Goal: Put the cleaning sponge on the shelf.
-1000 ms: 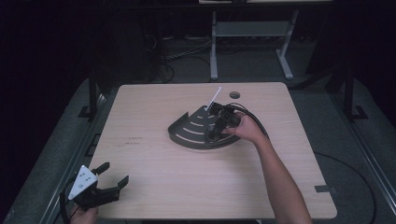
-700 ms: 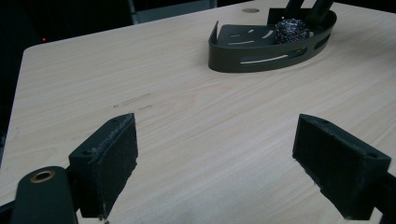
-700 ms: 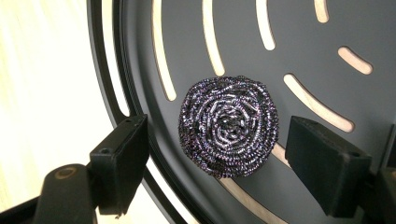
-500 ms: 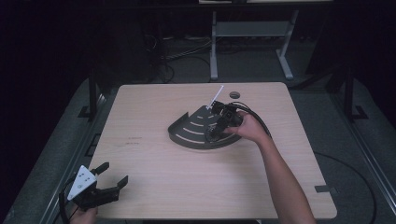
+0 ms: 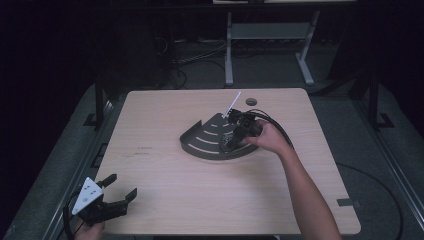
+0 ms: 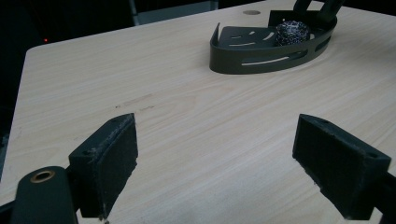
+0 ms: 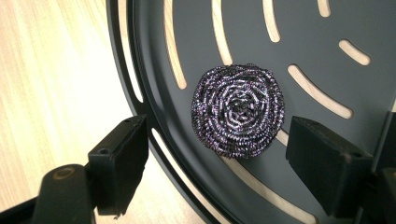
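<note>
A dark slotted quarter-round tray [image 5: 200, 145] lies on the wooden table, right of centre. A round steel-wool scourer [image 7: 238, 109] rests inside it, also seen in the left gripper view as the scourer [image 6: 291, 32] in the tray [image 6: 243, 60]. My right gripper [image 5: 235, 137] points down into the tray. In its own view the right gripper [image 7: 219, 140] is open, its pads either side of the scourer and clear of it; the jaws have just been opening. My left gripper [image 5: 121, 185] sits open at the table's near left corner, and nothing lies between the left gripper's [image 6: 215, 140] pads.
A small round hole [image 5: 251, 101] is in the table's far edge behind the tray. A metal stand [image 5: 265, 35] and cables [image 5: 190, 60] sit on the floor beyond the table. Bare wood [image 5: 200, 190] stretches between the two grippers.
The right gripper has shifted slightly over the tray. The left gripper has kept still.
</note>
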The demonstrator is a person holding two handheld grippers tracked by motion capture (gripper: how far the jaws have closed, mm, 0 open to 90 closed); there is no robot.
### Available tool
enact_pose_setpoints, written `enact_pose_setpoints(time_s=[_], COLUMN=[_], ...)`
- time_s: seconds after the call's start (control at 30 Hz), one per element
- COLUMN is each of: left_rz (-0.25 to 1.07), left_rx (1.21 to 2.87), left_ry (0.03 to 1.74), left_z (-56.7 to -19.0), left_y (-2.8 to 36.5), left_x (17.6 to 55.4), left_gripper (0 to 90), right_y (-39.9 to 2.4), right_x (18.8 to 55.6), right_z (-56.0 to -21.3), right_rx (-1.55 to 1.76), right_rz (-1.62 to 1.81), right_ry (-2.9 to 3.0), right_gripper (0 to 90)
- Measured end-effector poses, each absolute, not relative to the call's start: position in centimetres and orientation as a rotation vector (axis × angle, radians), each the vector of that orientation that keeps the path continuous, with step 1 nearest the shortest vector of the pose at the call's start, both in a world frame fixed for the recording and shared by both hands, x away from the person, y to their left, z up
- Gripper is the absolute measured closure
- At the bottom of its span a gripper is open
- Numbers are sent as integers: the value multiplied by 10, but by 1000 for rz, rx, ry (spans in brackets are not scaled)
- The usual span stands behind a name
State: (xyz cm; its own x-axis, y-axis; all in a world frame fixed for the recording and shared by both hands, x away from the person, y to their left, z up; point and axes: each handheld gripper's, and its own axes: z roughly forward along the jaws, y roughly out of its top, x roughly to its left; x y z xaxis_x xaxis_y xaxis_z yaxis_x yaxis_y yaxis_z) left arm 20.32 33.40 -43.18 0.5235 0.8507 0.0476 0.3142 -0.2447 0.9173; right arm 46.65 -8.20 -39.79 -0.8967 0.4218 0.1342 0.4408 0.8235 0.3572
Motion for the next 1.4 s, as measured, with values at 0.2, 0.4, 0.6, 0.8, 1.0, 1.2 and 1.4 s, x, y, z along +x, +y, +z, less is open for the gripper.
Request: enact_pose_setpoints(time_s=[0.2, 0.4, 0.6, 0.8, 1.0, 1.2, 1.4], left_rz=[701, 701, 708, 705, 704, 702, 703], left_rx=[1803, 1801, 1800, 1802, 1803, 1808, 1807], left_ry=[969, 967, 962, 966, 965, 968, 966], left_z=[-432, -431, -431, -431, -431, -432, -432], left_y=[334, 333, 332, 332, 332, 332, 331], left_x=[203, 203, 202, 203, 202, 203, 203], left_gripper=[133, 133, 133, 133, 133, 133, 133], right_y=[-87, -94, -99, -105, -110, -118, -125], right_x=[461, 455, 449, 442, 434, 428, 422], right_z=[-393, -391, -390, -388, -387, -387, -389], right_rx=[-698, -702, -706, -702, -699, -708, -726], right_rz=[-613, -631, -629, -637, -652, -672, -669], right_ry=[-2955, -2950, -2959, -2964, -2965, -2961, -2950], right_gripper=[209, 209, 209, 209, 207, 206, 202])
